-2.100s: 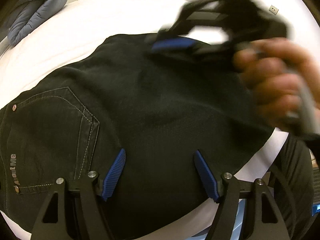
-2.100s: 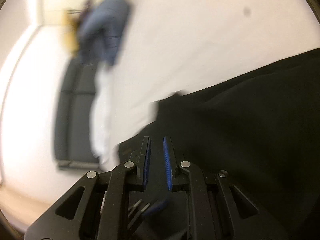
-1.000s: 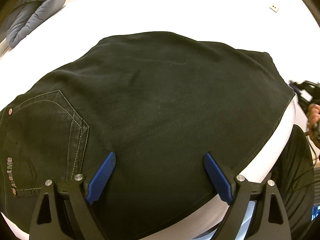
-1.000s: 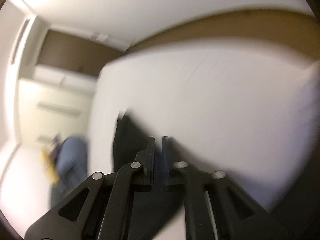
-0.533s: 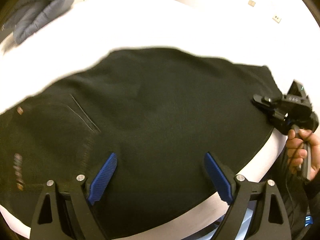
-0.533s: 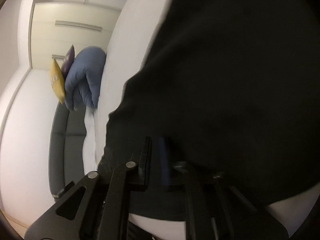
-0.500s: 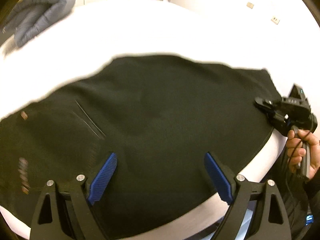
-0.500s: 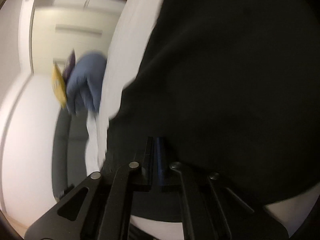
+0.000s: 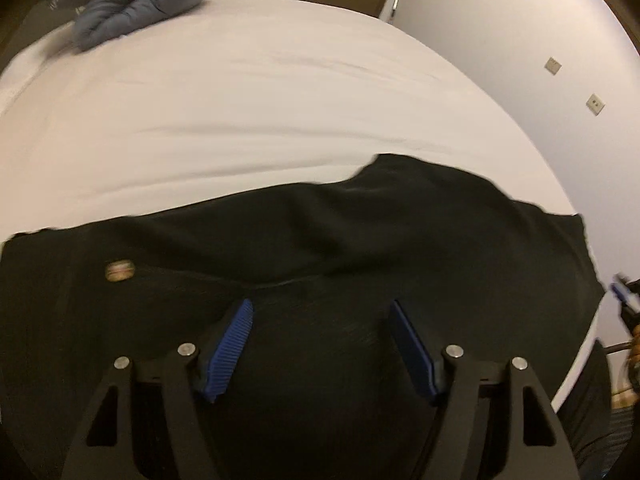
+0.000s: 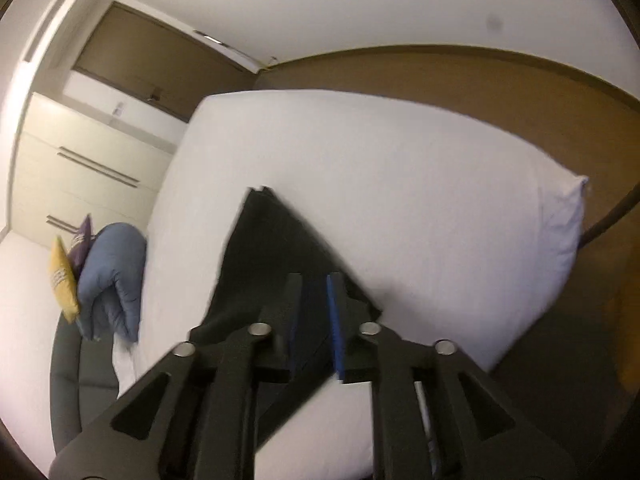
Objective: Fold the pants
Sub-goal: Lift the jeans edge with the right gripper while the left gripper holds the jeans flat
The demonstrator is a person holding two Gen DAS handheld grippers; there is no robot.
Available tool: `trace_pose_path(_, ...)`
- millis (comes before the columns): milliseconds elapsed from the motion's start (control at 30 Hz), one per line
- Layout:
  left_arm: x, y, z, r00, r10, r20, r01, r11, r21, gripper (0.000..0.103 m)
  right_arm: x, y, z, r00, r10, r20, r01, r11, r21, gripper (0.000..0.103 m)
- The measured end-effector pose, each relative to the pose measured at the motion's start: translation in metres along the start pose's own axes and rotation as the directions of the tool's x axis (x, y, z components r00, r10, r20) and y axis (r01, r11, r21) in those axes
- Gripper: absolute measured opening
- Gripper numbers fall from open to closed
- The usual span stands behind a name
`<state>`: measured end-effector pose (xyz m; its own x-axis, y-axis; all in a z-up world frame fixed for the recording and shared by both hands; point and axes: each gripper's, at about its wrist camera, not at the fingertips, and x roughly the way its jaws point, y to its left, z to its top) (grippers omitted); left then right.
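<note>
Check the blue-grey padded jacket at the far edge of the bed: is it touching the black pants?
Apart. In the left wrist view the blue-grey jacket lies at the bed's far edge and a broad band of bare white sheet separates it from the black pants.

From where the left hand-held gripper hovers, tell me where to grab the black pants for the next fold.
Probably take the black pants at the near edge of the waist end, by the metal rivet. The left hand-held gripper, its jaws closing with no cloth pinched yet, comes from above and the near side. The cloth lies flat on the white bed, so only an edge offers a pinch.
</note>
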<state>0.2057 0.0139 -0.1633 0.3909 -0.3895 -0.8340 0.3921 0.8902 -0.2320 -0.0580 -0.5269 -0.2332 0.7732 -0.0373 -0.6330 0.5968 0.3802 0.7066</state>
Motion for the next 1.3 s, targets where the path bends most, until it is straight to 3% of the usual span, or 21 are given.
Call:
trace_pose_path(33,-0.004,0.005,-0.003,1.000,0.011,0.004,-0.011,1.000,-0.005,0.073,-0.011,-0.002,-0.004,1.000,-0.001,0.023,0.001,1.000,0.017,0.055)
trace_pose_path(67,-0.007,0.012,-0.006,1.000,0.017,0.010,-0.017,1.000,-0.015,0.073,-0.018,-0.004,-0.007,0.999,-0.002,0.043,0.001,0.999,0.033,0.083)
trace_pose_path(100,-0.013,0.021,-0.009,1.000,0.019,0.020,-0.018,0.999,-0.031,0.073,-0.034,-0.016,-0.001,0.998,0.001,0.061,-0.004,0.999,0.049,0.089)
trace_pose_path(133,-0.017,0.028,-0.010,0.999,0.016,0.028,-0.014,0.999,-0.042,0.073,-0.053,-0.031,-0.003,0.998,0.012,0.067,-0.016,0.998,0.062,0.089)
trace_pose_path(200,-0.027,0.037,-0.011,0.998,0.031,0.046,-0.028,0.998,-0.056,0.073,-0.036,-0.007,0.003,0.998,0.046,0.042,-0.050,0.994,0.102,0.089)
trace_pose_path(333,-0.050,0.039,-0.010,0.986,0.137,0.096,-0.131,0.989,-0.071,0.076,-0.012,-0.014,-0.010,0.996,0.088,-0.026,-0.080,0.975,0.208,0.088)
trace_pose_path(400,-0.060,0.029,-0.009,0.987,0.096,0.127,-0.086,0.993,-0.079,0.079,0.001,-0.015,-0.016,0.994,0.104,-0.036,-0.093,0.969,0.229,0.086)
trace_pose_path(500,-0.067,-0.006,-0.009,0.985,0.059,0.163,-0.057,0.998,-0.017,0.086,0.045,-0.008,-0.018,0.988,0.149,-0.028,-0.136,0.953,0.272,0.084)
trace_pose_path(633,-0.059,-0.056,-0.016,0.983,-0.074,0.167,0.075,0.997,0.001,0.089,0.058,-0.011,-0.017,0.980,0.199,0.003,-0.189,0.926,0.328,0.083)
trace_pose_path(767,-0.036,-0.097,-0.022,0.982,-0.145,0.117,0.144,0.989,0.016,0.089,0.070,-0.013,-0.014,0.958,0.286,0.035,-0.276,0.878,0.392,0.069)
trace_pose_path(833,-0.024,-0.120,-0.024,0.979,-0.180,0.100,0.178,0.984,0.022,0.089,0.076,-0.009,-0.012,0.957,0.289,0.035,-0.281,0.884,0.373,0.066)
trace_pose_path(933,-0.008,-0.147,-0.023,0.977,-0.200,0.073,0.197,0.979,0.042,0.089,0.088,-0.012,-0.010,0.952,0.301,0.054,-0.297,0.869,0.396,0.050)
trace_pose_path(1000,0.009,-0.152,-0.020,0.981,-0.190,0.033,0.189,0.981,0.037,0.089,0.088,-0.019,-0.010,0.948,0.312,0.065,-0.309,0.851,0.425,0.032)
trace_pose_path(1033,0.017,-0.154,-0.018,0.983,-0.181,0.010,0.181,0.983,0.023,0.089,0.091,-0.020,-0.009,0.948,0.310,0.066,-0.307,0.849,0.431,0.029)
trace_pose_path(1100,0.030,-0.150,-0.020,0.983,-0.181,-0.036,0.181,0.983,-0.022,0.088,0.094,-0.018,-0.006,0.952,0.300,0.060,-0.296,0.856,0.424,0.020)
trace_pose_path(1200,0.033,-0.148,-0.025,0.982,-0.186,-0.034,0.185,0.983,-0.016,0.088,0.095,-0.009,-0.004,0.960,0.273,0.056,-0.273,0.880,0.388,0.013)
trace_pose_path(1300,0.039,-0.151,-0.025,0.983,-0.175,-0.046,0.175,0.984,-0.010,0.088,0.098,0.001,-0.002,0.972,0.230,0.059,-0.235,0.906,0.351,0.011)
